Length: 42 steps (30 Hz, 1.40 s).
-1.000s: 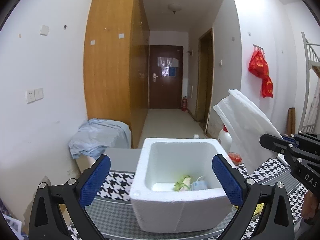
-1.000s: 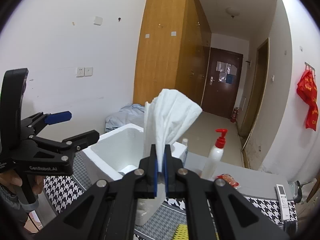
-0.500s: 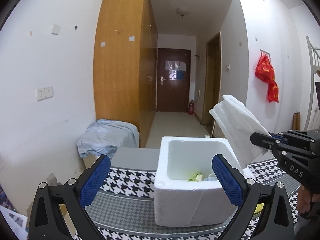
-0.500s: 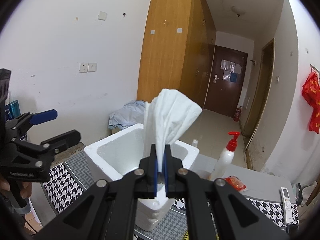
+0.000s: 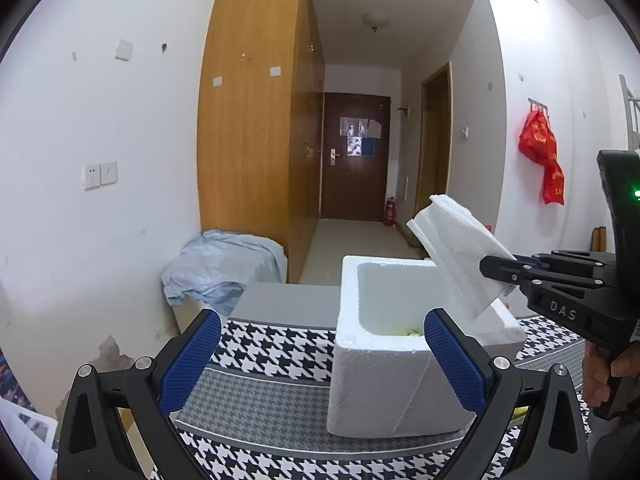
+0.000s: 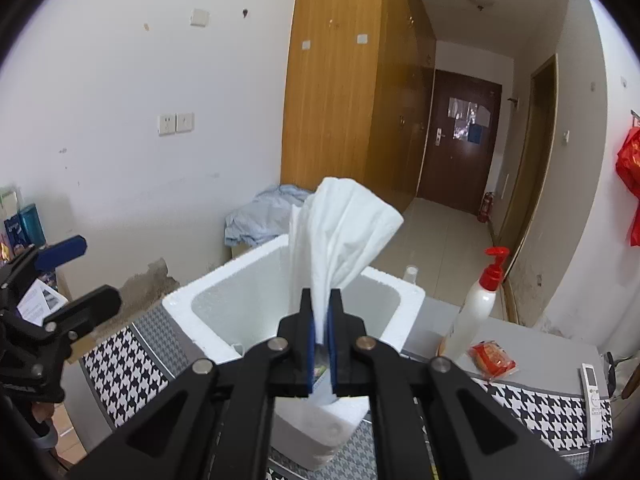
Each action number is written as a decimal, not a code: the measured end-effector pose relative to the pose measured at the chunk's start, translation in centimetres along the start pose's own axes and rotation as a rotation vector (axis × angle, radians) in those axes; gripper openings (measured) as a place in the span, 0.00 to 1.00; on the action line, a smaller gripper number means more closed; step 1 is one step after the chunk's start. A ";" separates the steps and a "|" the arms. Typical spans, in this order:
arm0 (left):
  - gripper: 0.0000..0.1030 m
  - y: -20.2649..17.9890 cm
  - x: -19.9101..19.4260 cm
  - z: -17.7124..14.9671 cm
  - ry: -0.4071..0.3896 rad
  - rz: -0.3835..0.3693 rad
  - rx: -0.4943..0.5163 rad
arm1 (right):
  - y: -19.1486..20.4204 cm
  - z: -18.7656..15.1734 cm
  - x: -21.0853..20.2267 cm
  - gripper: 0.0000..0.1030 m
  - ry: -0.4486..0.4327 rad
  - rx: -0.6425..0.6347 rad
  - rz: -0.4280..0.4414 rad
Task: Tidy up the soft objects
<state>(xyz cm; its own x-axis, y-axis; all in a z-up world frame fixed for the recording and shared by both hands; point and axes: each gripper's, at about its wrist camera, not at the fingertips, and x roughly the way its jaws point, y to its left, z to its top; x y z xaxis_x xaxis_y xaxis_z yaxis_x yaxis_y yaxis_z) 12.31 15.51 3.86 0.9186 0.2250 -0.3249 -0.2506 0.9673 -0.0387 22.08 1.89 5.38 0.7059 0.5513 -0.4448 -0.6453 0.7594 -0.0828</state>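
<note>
We hold a white tissue [image 6: 340, 236] pinched between the blue pads of the right gripper [image 6: 320, 336], jaws narrow on its lower end. The tissue stands above the near rim of the foam box [image 5: 384, 376], partly over the opening, not yet inside. In the box something green and yellow shows low against the near wall, so we judge at least one item already stowed. The left gripper [image 5: 320, 364] is wide, empty, just before the box. Left to do: lower, release.
</note>
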 end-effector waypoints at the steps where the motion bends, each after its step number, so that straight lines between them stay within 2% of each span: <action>1: 0.99 0.1 0.1 -0.1 0.002 0.001 -0.004 | 0.0 0.0 0.2 0.10 0.003 -0.001 0.001; 5: 0.99 0.4 0.2 -0.4 0.011 0.001 -0.013 | 0.1 0.1 0.9 0.17 0.020 0.003 0.014; 6: 0.99 0.4 0.2 -0.4 0.012 0.001 -0.013 | 0.1 0.1 1.1 0.21 0.022 0.006 0.019; 8: 0.99 0.4 0.1 -0.4 0.012 0.003 -0.013 | 0.1 0.0 1.2 0.34 0.023 0.008 0.025; 10: 0.99 0.5 0.1 -0.4 0.010 0.002 -0.019 | 0.2 -0.1 1.2 0.56 0.016 0.004 0.028; 13: 0.99 0.7 0.0 -0.4 0.008 0.005 -0.028 | 0.3 -0.2 1.2 0.66 0.010 0.002 0.031; 15: 0.99 0.7 0.0 -0.4 0.008 0.004 -0.030 | 0.2 -0.3 1.3 0.68 0.016 0.004 0.043; 19: 0.99 0.7 0.0 -0.4 0.008 0.004 -0.032 | 0.1 -0.4 1.3 0.79 0.015 0.005 0.041; 27: 0.99 0.4 -0.2 -0.2 0.007 -0.002 -0.029 | -0.2 -0.5 1.2 0.84 0.020 0.012 0.047; 31: 0.99 0.2 -0.4 -0.3 0.005 -0.005 -0.024 | -0.7 -0.6 1.2 0.90 0.030 0.043 0.080; 42: 0.99 -0.6 -0.7 -0.3 0.004 -0.012 -0.011 | -1.4 -1.2 0.0 0.90 0.024 0.056 0.069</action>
<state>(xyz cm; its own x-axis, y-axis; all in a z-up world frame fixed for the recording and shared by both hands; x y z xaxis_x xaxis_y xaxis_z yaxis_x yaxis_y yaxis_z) 11.73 14.69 3.82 0.9204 0.2127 -0.3282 -0.2427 0.9687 -0.0528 22.67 0.41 4.46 0.6529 0.5947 -0.4692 -0.6739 0.7388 -0.0015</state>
